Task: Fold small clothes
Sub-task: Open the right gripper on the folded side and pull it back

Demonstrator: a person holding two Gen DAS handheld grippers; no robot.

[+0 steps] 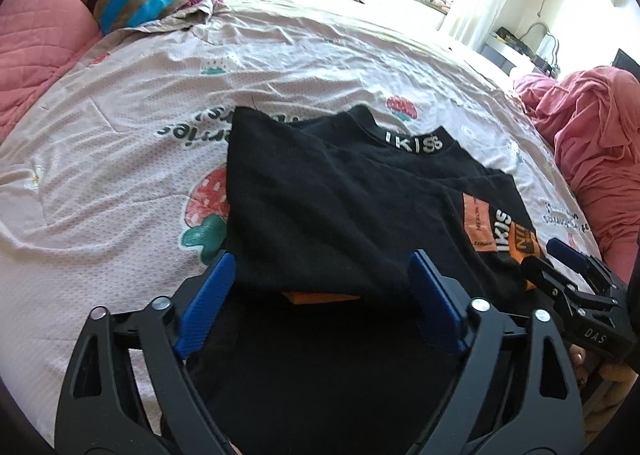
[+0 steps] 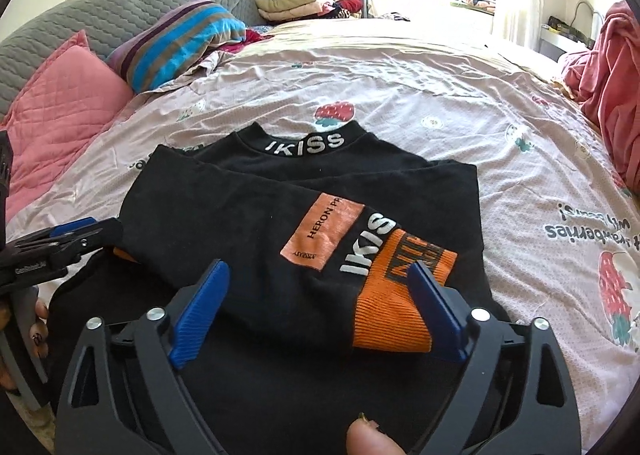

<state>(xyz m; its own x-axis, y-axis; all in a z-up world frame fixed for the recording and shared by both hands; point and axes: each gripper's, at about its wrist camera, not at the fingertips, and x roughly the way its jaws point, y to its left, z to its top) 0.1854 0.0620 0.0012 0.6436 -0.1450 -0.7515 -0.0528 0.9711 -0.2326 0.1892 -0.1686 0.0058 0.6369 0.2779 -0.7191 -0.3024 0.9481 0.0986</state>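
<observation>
On the bed [image 2: 400, 67], just below the strawberry print [image 2: 334, 113], the black top [image 2: 248, 223] is laid part-folded, soft, light and limp, best taken by its near hem, with both tongs [image 1: 320, 295] [image 2: 320, 309] held wide and empty.

Black sweatshirt [image 2: 256, 223] — sleeves folded inward, orange cuffs — flat on bed.

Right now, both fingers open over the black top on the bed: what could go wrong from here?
1. The sleeve with the orange cuff lies loose across the black top, between the right gripper fingers; lifting away could snag and unfold it.
2. The left gripper sits low over the folded edge; its fingers may drag that layer.
3. The bedsheet is wrinkled and soft, so a low grasp may pinch it too.
</observation>
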